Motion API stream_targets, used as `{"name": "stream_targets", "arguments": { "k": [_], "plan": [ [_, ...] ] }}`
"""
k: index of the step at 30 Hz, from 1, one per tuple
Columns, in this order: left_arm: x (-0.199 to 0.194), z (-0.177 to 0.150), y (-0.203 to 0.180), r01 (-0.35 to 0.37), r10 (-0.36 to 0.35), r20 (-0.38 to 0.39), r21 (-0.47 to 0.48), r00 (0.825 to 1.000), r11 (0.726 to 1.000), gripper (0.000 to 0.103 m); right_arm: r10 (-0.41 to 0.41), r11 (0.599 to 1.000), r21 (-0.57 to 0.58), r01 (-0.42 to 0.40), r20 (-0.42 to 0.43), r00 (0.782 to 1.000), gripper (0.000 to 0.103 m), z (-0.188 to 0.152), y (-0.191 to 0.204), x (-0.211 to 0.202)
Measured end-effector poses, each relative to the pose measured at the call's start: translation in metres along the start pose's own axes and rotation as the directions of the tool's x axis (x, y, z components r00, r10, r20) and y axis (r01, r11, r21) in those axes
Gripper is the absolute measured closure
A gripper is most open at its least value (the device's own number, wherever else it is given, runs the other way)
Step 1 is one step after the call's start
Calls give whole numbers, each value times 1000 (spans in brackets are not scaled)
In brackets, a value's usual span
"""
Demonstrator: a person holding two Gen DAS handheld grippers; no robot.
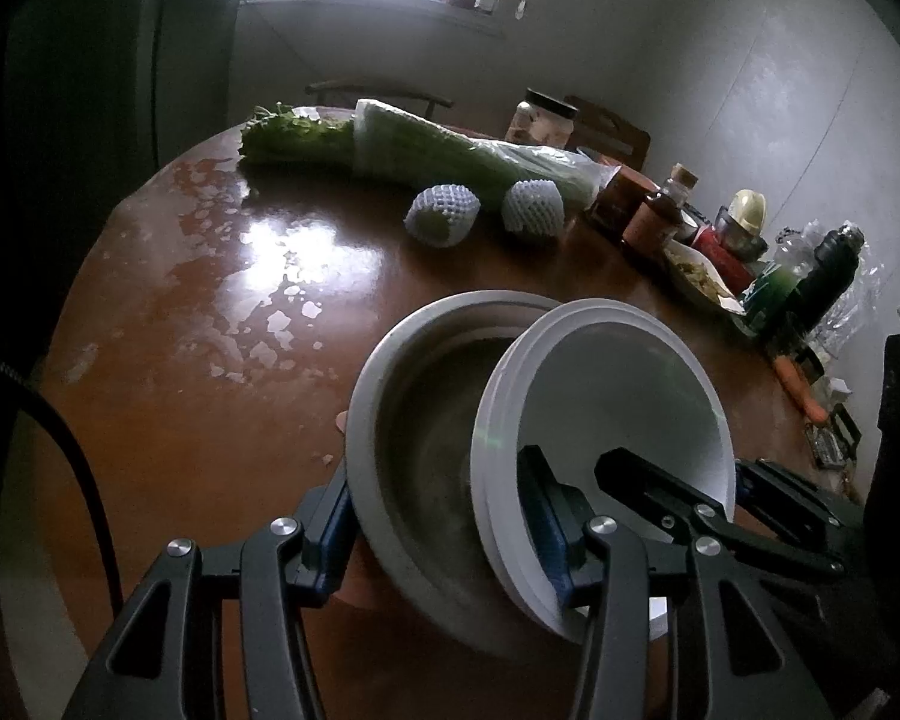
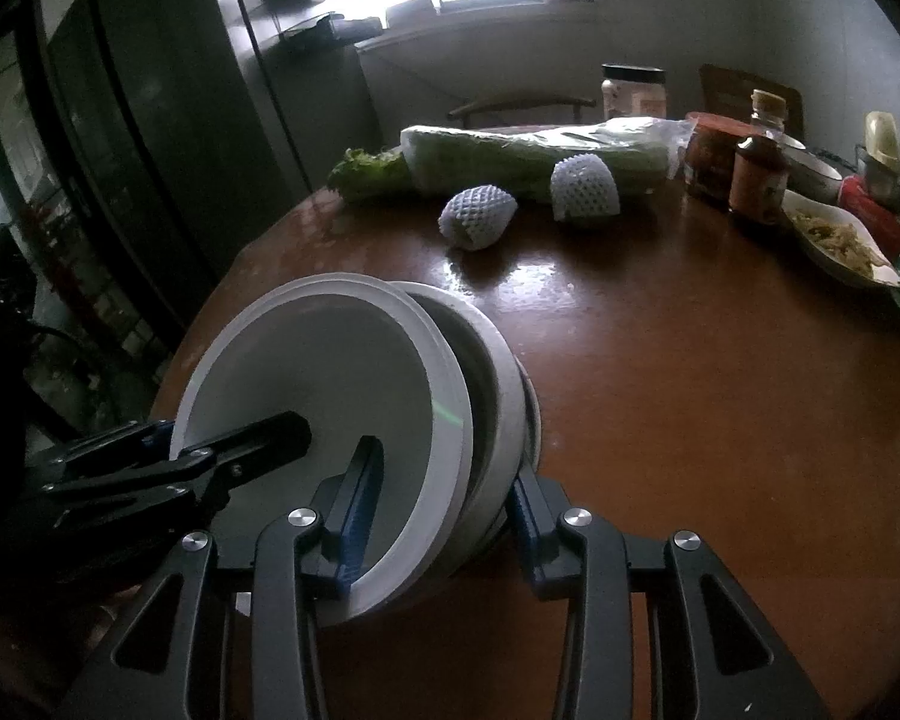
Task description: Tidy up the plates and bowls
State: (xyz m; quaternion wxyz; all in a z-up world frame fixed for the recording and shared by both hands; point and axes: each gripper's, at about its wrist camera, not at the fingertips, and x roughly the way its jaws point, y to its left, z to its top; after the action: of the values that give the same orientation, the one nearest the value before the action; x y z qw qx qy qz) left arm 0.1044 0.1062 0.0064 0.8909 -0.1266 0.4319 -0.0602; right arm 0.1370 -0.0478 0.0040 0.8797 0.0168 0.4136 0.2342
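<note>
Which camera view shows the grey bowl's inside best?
The left wrist view: the grey bowl opens toward that camera, so its dark interior shows. In the right wrist view the white plate covers most of it, and only a rim strip appears.

Home dining room: food-laden table point(image 1: 222, 324).

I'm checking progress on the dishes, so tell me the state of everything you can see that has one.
white bowl: tipped on edge, nested in the grey bowl
grey bowl: tipped, holding the white bowl
left claw: shut across both bowl walls
right claw: shut across both bowl walls
jar: lid on
sauce bottle: capped
side plate: holds food
</note>
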Motion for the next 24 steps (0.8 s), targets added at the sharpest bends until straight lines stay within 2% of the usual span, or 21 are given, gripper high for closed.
{"name": "stream_targets", "arguments": {
  "k": [10, 22, 24],
  "plan": [
    [-8, -6, -1, -4, 4, -4, 10, 1000, 1000, 52, -1, 1000, -9, 2, 2, 1000, 62, -1, 1, -1],
    [-14, -8, 13, 82, -82, -15, -52, 996, 995, 47, -2, 1000, -19, 2, -1, 1000, 60, -2, 4, -1],
    [-15, -8, 13, 73, -74, -9, -56, 997, 996, 47, 1, 1000, -19, -1, -4, 1000, 59, -2, 5, -2]
  ]
}}
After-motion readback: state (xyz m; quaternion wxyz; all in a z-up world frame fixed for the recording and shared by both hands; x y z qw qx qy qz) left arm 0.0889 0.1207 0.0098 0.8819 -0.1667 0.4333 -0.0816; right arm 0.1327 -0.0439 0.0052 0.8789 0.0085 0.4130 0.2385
